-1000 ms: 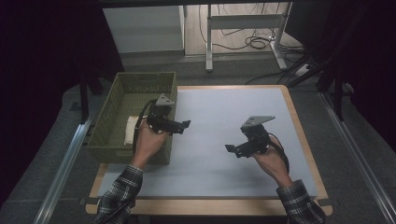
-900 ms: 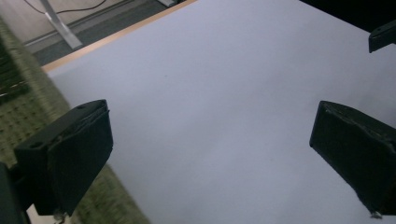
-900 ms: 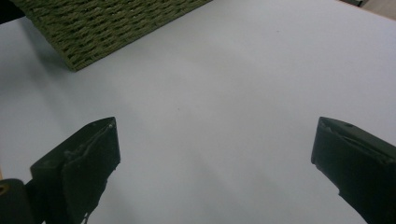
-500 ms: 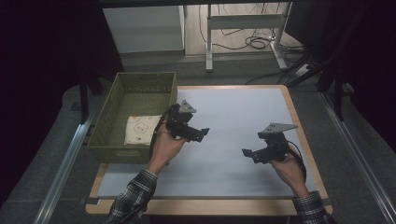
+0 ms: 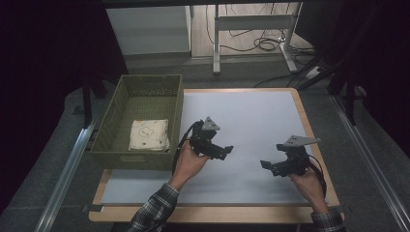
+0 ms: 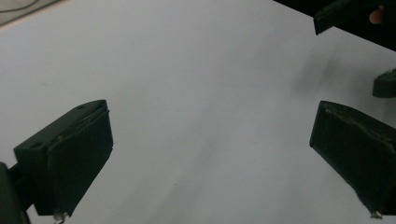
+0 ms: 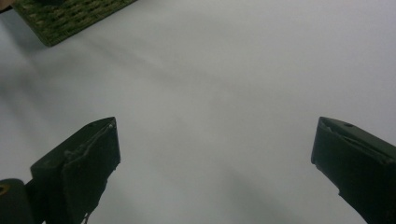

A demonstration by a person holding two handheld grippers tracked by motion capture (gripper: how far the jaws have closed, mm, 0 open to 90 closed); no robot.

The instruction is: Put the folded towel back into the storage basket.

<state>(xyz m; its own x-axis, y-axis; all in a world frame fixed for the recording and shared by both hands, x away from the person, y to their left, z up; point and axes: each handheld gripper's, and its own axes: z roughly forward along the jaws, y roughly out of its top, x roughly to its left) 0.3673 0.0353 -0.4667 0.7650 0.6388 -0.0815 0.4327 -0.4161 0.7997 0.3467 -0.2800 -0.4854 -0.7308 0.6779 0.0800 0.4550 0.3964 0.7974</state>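
Observation:
A folded cream cloth with small prints (image 5: 149,135) lies inside the green woven basket (image 5: 114,126) at the table's left. My left gripper (image 5: 226,150) hovers over the white mat just right of the basket, jaws pointing right; in the left gripper view it (image 6: 219,163) stands open with nothing between the jaws. My right gripper (image 5: 265,165) is over the mat's right front, pointing left; in the right gripper view it (image 7: 215,172) is open and holds nothing.
The white mat (image 5: 251,116) covers a wood-edged table (image 5: 309,126). A corner of the basket (image 7: 65,16) shows at the top left of the right gripper view. Part of the right gripper (image 6: 350,14) shows at the top right of the left gripper view. Metal rails flank the table.
My left gripper has come out of the basket and moved right over the mat, leaving the cloth inside. My right gripper has drifted right and toward the front edge.

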